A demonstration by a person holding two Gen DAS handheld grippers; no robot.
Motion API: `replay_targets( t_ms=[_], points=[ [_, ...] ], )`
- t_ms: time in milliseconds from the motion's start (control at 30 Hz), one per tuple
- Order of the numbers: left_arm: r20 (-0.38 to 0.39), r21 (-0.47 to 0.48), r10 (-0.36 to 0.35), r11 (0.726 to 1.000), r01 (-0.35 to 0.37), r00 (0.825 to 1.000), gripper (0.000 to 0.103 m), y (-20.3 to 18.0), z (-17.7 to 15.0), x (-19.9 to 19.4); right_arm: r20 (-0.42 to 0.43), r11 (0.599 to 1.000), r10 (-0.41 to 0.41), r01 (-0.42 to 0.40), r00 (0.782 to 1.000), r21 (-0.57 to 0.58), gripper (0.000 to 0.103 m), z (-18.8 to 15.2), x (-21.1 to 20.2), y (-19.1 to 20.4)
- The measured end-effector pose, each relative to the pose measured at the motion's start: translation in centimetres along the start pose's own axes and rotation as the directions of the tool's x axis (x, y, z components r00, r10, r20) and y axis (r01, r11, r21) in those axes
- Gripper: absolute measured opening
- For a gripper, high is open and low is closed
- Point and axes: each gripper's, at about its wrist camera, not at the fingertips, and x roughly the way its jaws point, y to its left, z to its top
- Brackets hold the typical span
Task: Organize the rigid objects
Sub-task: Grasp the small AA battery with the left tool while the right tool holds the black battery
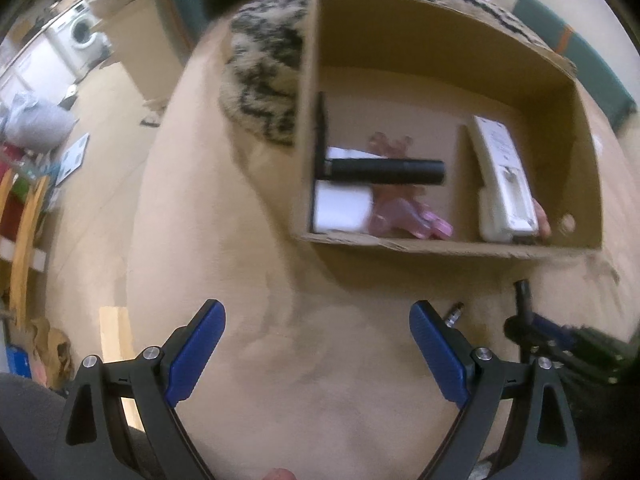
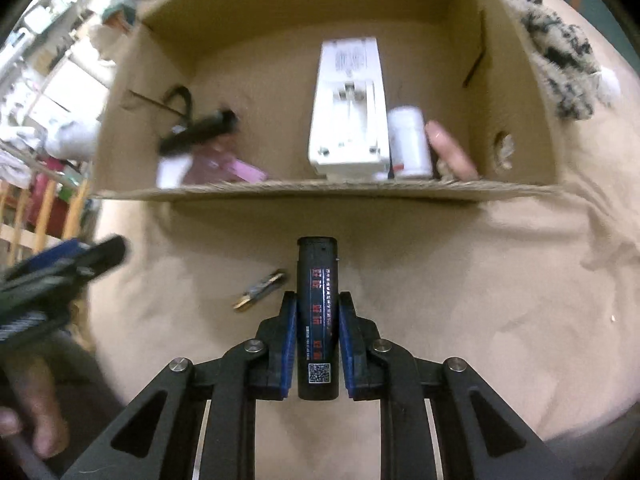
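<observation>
An open cardboard box (image 1: 452, 246) (image 2: 320, 191) lies on a beige cloth. Inside it are a black cylinder (image 1: 386, 171) (image 2: 198, 131), a pink object (image 1: 404, 220) (image 2: 224, 166), a white flat piece (image 1: 342, 208), a white device (image 1: 506, 184) (image 2: 350, 108) and a white cylinder (image 2: 410, 142). My right gripper (image 2: 318, 304) is shut on a black cylinder with red print (image 2: 317, 312), held before the box's near wall. My left gripper (image 1: 316, 324) is open and empty over the cloth. A small metal-tipped piece (image 2: 260, 290) (image 1: 454, 314) lies on the cloth.
A black-and-white fuzzy cushion (image 1: 266, 76) (image 2: 560, 52) lies behind the box. A finger-like pink thing (image 2: 450, 152) lies at the box's right end. The left gripper (image 2: 52, 280) shows blurred at the left of the right wrist view. A washing machine (image 1: 82, 34) and clutter stand at far left.
</observation>
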Motion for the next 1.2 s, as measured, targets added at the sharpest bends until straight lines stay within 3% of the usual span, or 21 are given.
replay_targets(
  t_ms=[267, 467, 567, 633, 933, 1033, 1167, 1200],
  points=[
    [0.011, 0.148, -0.016, 0.989, 0.014, 1.0, 0.092, -3.9, -0.9, 0.6, 0.077, 0.991, 0.039, -0.048, 0.996, 0.122, 0.021, -1.2, -1.8, -3.0],
    [0.006, 0.189, -0.005, 0.982, 0.003, 1.0, 0.092, -4.7, -1.3, 1.4, 0.111, 0.983, 0.035, -0.055, 0.993, 0.177, 0.021, -0.7, -2.1, -4.6],
    [-0.01, 0.193, -0.026, 0.981, 0.028, 1.0, 0.08, -4.8, -1.2, 2.0, 0.124, 0.972, 0.041, -0.068, 0.991, 0.223, 0.021, -0.6, -2.3, -5.7],
    [-0.043, 0.213, -0.059, 0.975, 0.067, 0.997, 0.063, -5.5, -1.1, 2.7, 0.125, 0.965, 0.063, -0.093, 0.99, 0.247, 0.021, -0.6, -2.2, -6.3],
    [-0.083, 0.326, -0.153, 0.929, 0.172, 0.985, 0.061, -10.4, 0.0, 5.4, 0.127, 0.957, 0.086, -0.117, 0.988, 0.265, 0.021, -1.0, -2.4, -6.5],
    [-0.114, 0.354, -0.141, 0.919, 0.173, 0.983, 0.061, -11.1, -0.3, 7.0, 0.125, 0.957, 0.088, -0.119, 0.988, 0.264, 0.021, -1.0, -2.2, -6.3],
    [-0.118, 0.367, -0.109, 0.919, 0.145, 0.987, 0.05, -11.1, -0.4, 7.9, 0.121, 0.959, 0.088, -0.117, 0.989, 0.258, 0.021, -0.8, -1.9, -6.0],
    [-0.119, 0.359, -0.106, 0.922, 0.142, 0.987, 0.04, -11.0, -0.3, 7.8, 0.12, 0.96, 0.087, -0.116, 0.989, 0.256, 0.021, -0.8, -1.9, -5.9]
  ],
)
